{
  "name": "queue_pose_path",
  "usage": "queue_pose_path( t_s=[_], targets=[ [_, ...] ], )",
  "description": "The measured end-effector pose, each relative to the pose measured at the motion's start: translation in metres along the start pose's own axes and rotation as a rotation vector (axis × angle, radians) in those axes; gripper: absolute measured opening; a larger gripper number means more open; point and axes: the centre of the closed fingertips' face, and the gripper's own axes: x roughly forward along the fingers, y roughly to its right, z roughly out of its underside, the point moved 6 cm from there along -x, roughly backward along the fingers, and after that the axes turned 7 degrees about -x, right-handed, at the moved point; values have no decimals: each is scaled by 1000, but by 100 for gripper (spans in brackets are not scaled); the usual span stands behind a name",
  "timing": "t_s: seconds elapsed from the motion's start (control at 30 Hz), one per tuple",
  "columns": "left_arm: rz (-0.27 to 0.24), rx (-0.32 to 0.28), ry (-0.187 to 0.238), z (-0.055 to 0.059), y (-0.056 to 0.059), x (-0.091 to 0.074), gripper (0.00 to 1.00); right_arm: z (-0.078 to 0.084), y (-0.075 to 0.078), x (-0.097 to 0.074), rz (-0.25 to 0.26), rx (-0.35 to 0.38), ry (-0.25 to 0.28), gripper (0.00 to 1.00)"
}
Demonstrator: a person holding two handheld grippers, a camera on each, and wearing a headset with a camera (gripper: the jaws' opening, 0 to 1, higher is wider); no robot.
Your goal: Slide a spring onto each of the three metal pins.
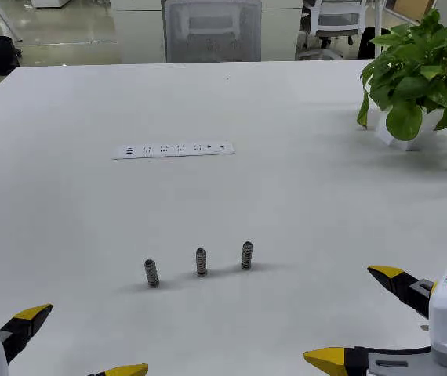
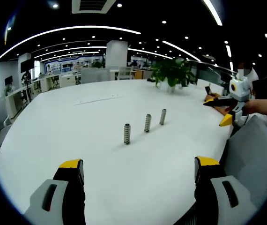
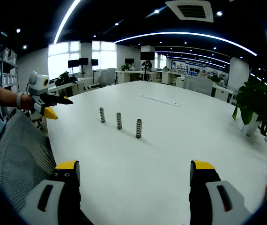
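Springs (image 1: 201,262), three, standing upright in a row on the white desk (image 1: 302,204), well ahead of and between left gripper (image 1: 84,341) and right gripper (image 1: 349,315), fingers of both spread wide.

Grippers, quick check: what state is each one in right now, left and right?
Left gripper: open, holding nothing.
Right gripper: open, holding nothing.

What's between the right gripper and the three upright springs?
Nothing visible. Only bare table lies between the open right gripper and the springs; the power strip sits beyond them, the plant off to the side.
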Motion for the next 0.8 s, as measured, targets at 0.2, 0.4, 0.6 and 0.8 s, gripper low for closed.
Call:
queue_pose_path(
  t_s=[0.2, 0.4, 0.6, 0.8],
  targets=[
    [-7, -7, -4, 10, 0, 0, 100, 8, -3, 0, 3, 11, -5, 99],
    [-12, -13, -12, 18, 4, -3, 100, 4, -5, -2, -2, 0, 7, 99],
    [-17, -23, -17, 24, 9, -5, 100, 7, -7, -2, -8, -24, -12, 99],
    [-14, -20, -21, 22, 18, -6, 100, 6, -10, -1, -21, -29, -13, 99]
  ],
)
